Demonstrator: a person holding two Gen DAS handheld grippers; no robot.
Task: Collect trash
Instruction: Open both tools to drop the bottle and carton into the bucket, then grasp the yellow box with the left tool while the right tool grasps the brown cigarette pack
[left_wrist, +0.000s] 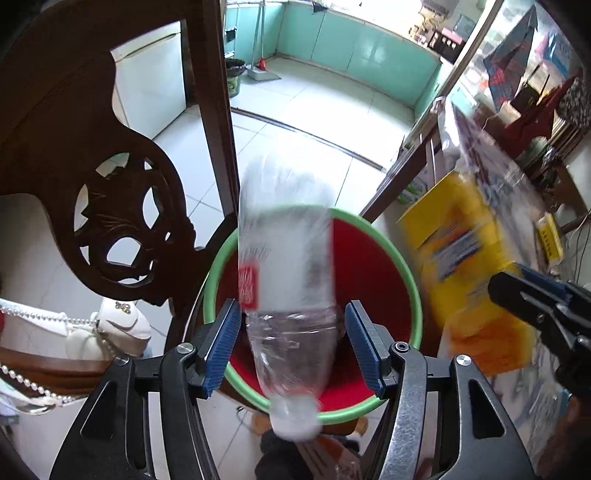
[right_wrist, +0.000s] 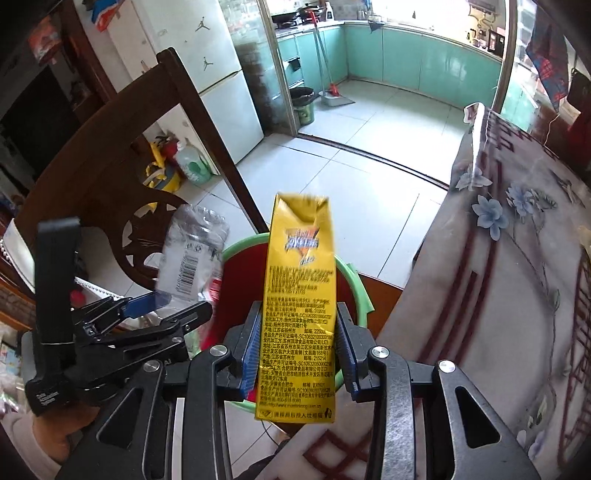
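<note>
the left gripper (left_wrist: 291, 343) stands open over the red bin (left_wrist: 373, 266) – the clear plastic bottle (left_wrist: 288, 280) sits blurred between its blue pads, touching neither. the right gripper (right_wrist: 301, 354) clamps the yellow carton (right_wrist: 299, 295) – above the same bin.

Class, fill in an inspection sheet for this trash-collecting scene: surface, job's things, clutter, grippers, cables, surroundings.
Surface: floral tablecloth at right; tiled floor below.
Job's things: plastic bottle and yellow drink carton, both above the red bin.
Clutter: white handbag on the chair seat.
Grippers: left gripper open, bottle loose between its pads; right gripper shut on the carton.
Cables: thin cord on the floor by the bin.
Surroundings: carved wooden chair, fridge, broom in the kitchen.
</note>
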